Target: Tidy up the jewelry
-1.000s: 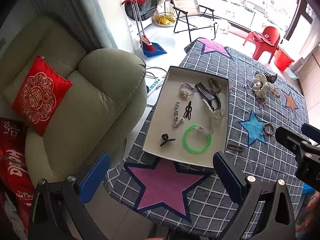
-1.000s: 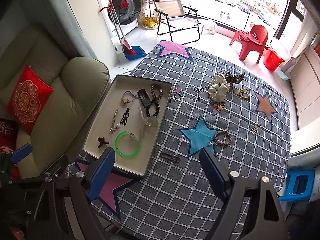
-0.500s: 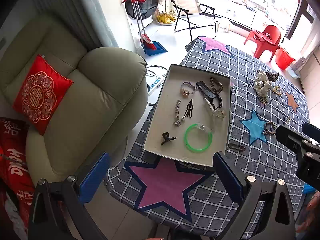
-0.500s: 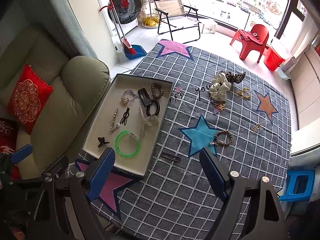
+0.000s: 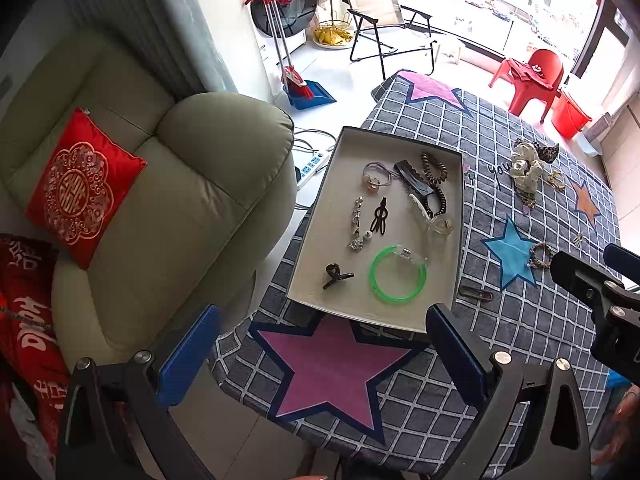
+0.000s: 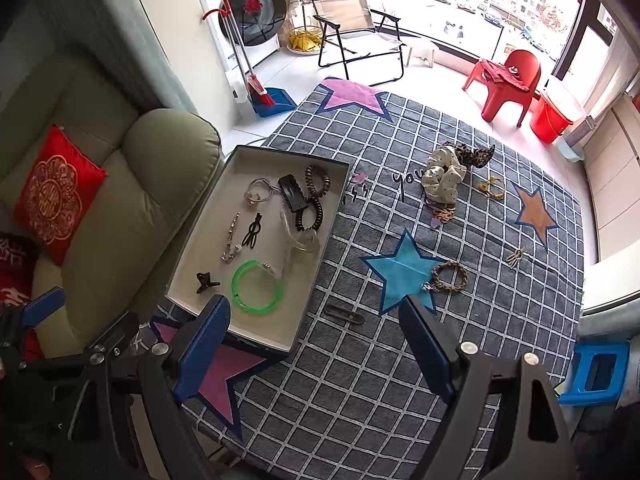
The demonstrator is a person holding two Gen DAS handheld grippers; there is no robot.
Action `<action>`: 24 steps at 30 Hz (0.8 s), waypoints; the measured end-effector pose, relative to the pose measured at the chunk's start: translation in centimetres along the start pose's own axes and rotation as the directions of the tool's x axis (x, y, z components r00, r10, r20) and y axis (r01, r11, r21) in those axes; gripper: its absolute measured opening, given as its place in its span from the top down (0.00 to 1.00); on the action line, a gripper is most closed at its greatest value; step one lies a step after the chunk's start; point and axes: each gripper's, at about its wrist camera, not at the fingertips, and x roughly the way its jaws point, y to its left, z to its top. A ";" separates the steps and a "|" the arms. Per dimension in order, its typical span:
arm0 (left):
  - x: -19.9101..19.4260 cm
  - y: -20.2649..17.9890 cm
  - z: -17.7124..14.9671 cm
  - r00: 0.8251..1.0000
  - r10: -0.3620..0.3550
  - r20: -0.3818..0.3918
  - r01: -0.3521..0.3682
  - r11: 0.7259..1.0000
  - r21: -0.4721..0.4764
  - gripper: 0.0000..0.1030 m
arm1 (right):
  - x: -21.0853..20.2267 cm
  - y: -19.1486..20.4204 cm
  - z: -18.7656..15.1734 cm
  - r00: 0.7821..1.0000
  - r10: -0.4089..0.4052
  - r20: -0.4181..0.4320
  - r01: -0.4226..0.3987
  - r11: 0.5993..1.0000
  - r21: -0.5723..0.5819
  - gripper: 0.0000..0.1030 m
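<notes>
A shallow beige tray [image 5: 328, 216] [image 6: 200, 240] lies on the table's left side. It holds a green bangle [image 5: 397, 274] [image 6: 258, 286], black clips, coiled hair ties and a silver chain. Loose on the grey checked cloth are a brown clip [image 6: 344, 314], a braided bracelet [image 6: 450, 276], scrunchies [image 6: 446, 178] and small gold pieces [image 6: 492, 187]. My left gripper [image 5: 320, 354] is open and empty, high above the table's near edge. My right gripper [image 6: 316, 346] is open and empty, high above the brown clip.
A green armchair [image 5: 172, 208] with a red cushion [image 5: 80, 188] stands left of the table. A blue stool [image 6: 596, 368] stands at the right. Beyond the table are a folding chair [image 6: 356, 36], a red plastic chair [image 6: 508, 80] and a broom with dustpan [image 6: 264, 96].
Both grippers have held nearly still, with only a slight drift of view. Nothing on the table has moved.
</notes>
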 end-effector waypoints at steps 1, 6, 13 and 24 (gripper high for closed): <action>0.0 0.0 0.0 1.000 0.000 0.000 0.000 1.000 0.000 0.00 | 0.1 0.0 0.1 1.000 0.000 -0.001 0.000 1.000 0.003 0.15; 0.0 0.0 0.0 1.000 0.000 -0.001 0.000 1.000 -0.002 0.00 | 0.0 0.1 0.1 1.000 0.001 -0.004 -0.001 1.000 0.002 0.15; 0.1 0.0 0.0 1.000 0.001 -0.001 -0.001 1.000 0.000 0.00 | 0.0 0.2 0.0 1.000 -0.001 -0.003 0.001 1.000 0.006 0.15; 0.1 0.0 0.0 1.000 0.001 -0.003 -0.001 1.000 -0.001 0.00 | 0.0 0.4 0.0 1.000 -0.001 -0.005 0.001 1.000 0.007 0.15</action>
